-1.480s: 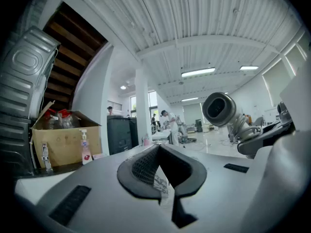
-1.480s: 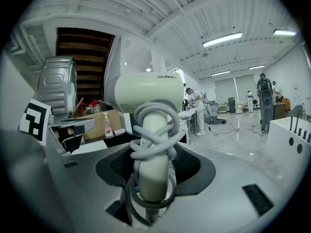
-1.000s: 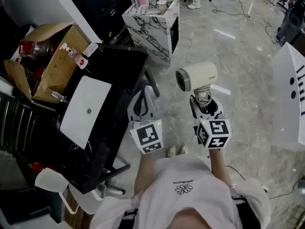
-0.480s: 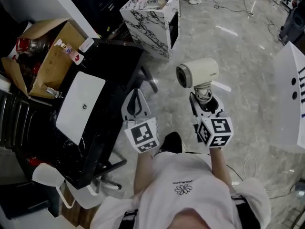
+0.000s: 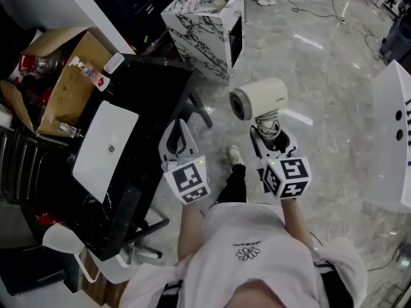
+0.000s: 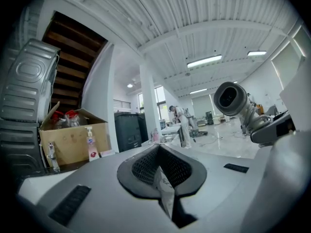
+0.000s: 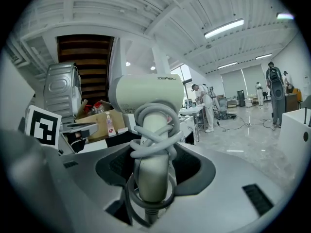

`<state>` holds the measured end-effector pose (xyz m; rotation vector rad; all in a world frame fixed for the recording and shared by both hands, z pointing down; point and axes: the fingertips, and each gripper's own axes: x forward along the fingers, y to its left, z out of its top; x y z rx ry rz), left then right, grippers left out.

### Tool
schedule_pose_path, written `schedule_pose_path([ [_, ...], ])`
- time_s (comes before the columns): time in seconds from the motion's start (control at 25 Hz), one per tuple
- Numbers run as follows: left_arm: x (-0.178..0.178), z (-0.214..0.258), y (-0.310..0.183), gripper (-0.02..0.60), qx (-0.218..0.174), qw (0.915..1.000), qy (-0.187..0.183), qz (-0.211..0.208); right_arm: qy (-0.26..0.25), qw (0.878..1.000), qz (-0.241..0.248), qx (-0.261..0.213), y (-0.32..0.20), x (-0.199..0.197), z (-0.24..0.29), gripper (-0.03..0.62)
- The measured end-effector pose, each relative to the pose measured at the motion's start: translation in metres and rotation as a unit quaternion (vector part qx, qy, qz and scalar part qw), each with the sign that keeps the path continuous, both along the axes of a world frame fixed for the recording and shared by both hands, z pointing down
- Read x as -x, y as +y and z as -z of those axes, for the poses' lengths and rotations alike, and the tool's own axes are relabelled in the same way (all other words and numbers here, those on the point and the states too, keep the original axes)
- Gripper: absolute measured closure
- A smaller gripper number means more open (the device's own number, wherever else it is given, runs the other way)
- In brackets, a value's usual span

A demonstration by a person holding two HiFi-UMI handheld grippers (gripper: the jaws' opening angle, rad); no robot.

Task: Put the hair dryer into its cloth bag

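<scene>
A cream hair dryer (image 5: 260, 98) with its grey cord wound round the handle stands upright in my right gripper (image 5: 270, 133), nozzle facing left. In the right gripper view the jaws are closed on the handle (image 7: 151, 178) below the barrel (image 7: 146, 93). My left gripper (image 5: 176, 128) is shut, held level over the edge of the black table, left of the dryer. In the left gripper view its pads (image 6: 160, 171) meet with only a thin pale sliver between them, and the dryer (image 6: 232, 98) shows at the right. No cloth bag is in any view.
A black table (image 5: 144, 101) at the left carries a white laptop (image 5: 106, 149) and an open cardboard box (image 5: 64, 82). A marble-patterned cabinet (image 5: 205, 31) stands ahead, a white panel (image 5: 392, 140) at the right, a white chair (image 5: 70, 242) at the lower left. My foot (image 5: 234, 154) is on the polished floor.
Both grippers have drifted a little left and lower with the dryer still gripped. The person's leg has stepped forward between the grippers.
</scene>
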<state>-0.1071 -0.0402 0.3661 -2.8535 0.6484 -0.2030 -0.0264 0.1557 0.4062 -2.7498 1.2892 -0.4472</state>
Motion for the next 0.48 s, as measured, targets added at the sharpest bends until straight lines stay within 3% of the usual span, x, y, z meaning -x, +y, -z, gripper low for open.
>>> schedule_pose_path([
  [0.48, -0.114, 0.013, -0.076, 0.566, -0.028, 0.9991, 0.008, 0.032, 0.037, 0.997, 0.061, 0.003, -0.101, -0.117, 0.019, 0.378],
])
